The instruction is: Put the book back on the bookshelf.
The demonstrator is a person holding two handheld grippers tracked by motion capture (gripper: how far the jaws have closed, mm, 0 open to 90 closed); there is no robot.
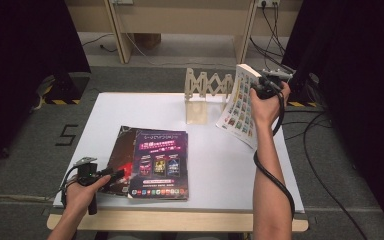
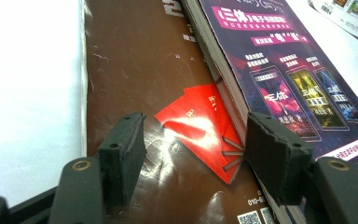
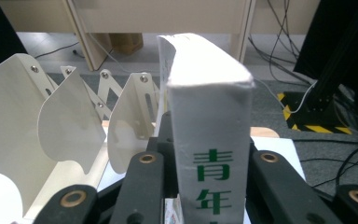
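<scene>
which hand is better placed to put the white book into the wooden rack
Right. Its tongs are shut on the white book, held upright beside the wooden rack. The left tongs are open, low over the brown magazine.

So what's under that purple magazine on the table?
Under the purple magazine lies a brown book with red cards printed on its cover; most of it is covered.

white book, green lettering | purple magazine | brown magazine
</scene>
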